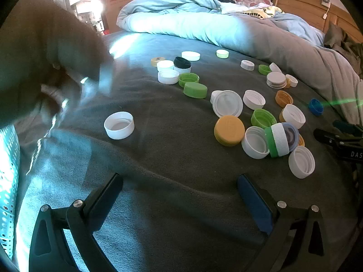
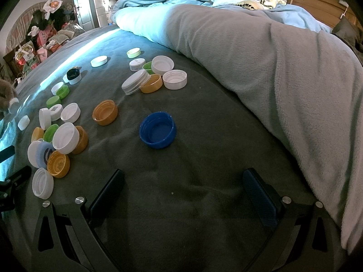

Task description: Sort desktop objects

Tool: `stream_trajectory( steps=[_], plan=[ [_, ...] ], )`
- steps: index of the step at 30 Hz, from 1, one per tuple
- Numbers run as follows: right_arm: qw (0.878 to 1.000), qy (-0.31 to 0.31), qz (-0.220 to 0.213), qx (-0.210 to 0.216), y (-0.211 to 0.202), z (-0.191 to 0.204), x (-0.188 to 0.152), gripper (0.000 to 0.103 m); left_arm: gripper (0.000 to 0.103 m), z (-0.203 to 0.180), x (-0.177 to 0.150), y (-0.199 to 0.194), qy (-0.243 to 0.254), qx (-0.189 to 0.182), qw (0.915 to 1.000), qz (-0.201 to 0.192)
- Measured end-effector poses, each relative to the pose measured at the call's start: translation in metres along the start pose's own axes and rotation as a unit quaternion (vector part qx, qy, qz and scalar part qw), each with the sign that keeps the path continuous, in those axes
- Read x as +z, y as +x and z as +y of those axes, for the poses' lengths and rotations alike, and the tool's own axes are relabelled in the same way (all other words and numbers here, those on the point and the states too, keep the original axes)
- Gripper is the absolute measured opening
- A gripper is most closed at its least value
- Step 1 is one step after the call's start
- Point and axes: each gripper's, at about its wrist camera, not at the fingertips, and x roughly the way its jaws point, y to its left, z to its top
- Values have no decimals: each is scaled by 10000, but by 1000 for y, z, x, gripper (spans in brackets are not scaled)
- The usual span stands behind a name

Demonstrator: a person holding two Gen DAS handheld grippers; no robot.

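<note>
Caps: white, green, yellow bottle caps (image 1: 229, 130) scattered on grey blanket (image 1: 172, 158)
Blue cap (image 2: 158, 129): upturned, alone, near right gripper (image 2: 183, 192)
Left gripper (image 1: 180, 195): spread wide, empty
Right gripper: spread wide, empty

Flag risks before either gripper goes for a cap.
1. The blue cap lies open side up on soft, wrinkled blanket; the open right gripper may press it into the fabric or snag the fabric.
2. The cap pile is tightly packed, some caps on edge; the open left gripper could knock neighbours.
3. Something blurred at left hides that area.
</note>
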Motion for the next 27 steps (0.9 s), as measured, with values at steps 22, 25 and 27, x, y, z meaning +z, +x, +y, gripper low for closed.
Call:
stream_trajectory(
  steps=[22, 25, 27],
  plan=[
    [10000, -19, 0, -22, 0, 1, 0, 103, 103, -3, 3, 0, 1, -8, 10000, 17],
    [10000, -22, -6, -26, -1, 1, 0, 103, 103, -6, 2, 0, 73, 98, 9999, 3],
    [10000, -24, -4, -29, -1, 2, 0, 103, 103, -5, 1, -1, 75, 106, 9999, -28]
  ],
)
